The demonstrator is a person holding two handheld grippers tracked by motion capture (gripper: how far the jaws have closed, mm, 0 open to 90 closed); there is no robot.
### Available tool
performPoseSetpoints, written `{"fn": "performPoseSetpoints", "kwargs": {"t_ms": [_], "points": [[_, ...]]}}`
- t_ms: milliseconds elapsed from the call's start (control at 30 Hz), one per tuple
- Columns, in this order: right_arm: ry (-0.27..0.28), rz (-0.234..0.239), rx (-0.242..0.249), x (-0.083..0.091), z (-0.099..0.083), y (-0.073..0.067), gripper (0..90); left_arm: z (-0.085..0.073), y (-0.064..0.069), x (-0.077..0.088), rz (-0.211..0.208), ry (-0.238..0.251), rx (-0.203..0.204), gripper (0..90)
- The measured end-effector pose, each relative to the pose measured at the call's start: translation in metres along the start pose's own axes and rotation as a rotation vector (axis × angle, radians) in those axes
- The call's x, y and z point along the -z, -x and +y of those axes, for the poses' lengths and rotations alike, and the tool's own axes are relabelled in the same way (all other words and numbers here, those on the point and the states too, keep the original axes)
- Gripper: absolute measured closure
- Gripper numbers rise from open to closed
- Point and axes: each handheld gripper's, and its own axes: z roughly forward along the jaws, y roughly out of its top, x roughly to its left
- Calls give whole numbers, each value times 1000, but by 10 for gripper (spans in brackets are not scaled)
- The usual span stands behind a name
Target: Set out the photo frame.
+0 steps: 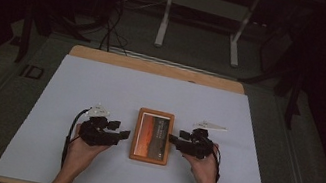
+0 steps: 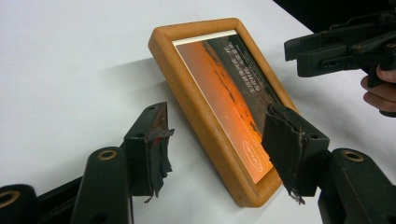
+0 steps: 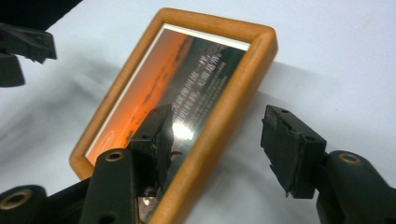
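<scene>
A wooden picture frame (image 1: 152, 136) was seen lying flat on the white sheet (image 1: 100, 90) that covered the table, a little nearer the person's edge than the middle, with its long sides running away from the person. An orange sunset print with pale lettering was held in it, face up.

The left gripper (image 1: 122, 134) was placed just beside the frame's left long side, and the right gripper (image 1: 172, 139) just beside its right long side, so that the frame was flanked from both sides. In the left gripper view the jaws were seen spread apart, with the frame's near long rail (image 2: 205, 121) lying between them; one pad (image 2: 287, 140) was held over the print and the other over the sheet outside the frame. In the right gripper view the jaws were likewise parted astride the opposite rail (image 3: 219, 126), one pad (image 3: 156, 135) above the glass and the other beyond the frame. Whether any pad was already touching the wood could not be told.

Nothing was yet clamped, and the frame was not seen to be raised from the sheet. The approach was judged to be complete. Closing both sets of jaws on the rails, and then lifting or standing the frame, was judged to be what remained.
</scene>
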Motion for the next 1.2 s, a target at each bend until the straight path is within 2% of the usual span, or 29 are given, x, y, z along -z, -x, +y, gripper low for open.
{"fn": "performPoseSetpoints", "kwargs": {"t_ms": [200, 433, 467, 633, 833, 1033, 1200], "points": [[7, 3, 0, 1, 4, -4, 438, 1, 2, 1, -12, -8, -11, 414], [21, -2, 44, 2, 16, -11, 464, 0, 0, 3, -13, -4, -6, 414], [25, -1, 50, 1, 18, -11, 480, 0, 0, 3, -13, -6, -7, 413], [35, 4, 102, -5, 27, -13, 685, 1, 2, 3, -17, -10, -9, 405], [30, -12, 115, -15, 37, -9, 879, 0, 2, 2, -29, -14, -9, 412], [38, -42, 113, -23, 42, -5, 898, -1, 2, 1, -41, -27, -2, 433], [32, -66, 160, -24, 46, -4, 896, -2, 3, -2, -44, -34, -6, 433]]}}
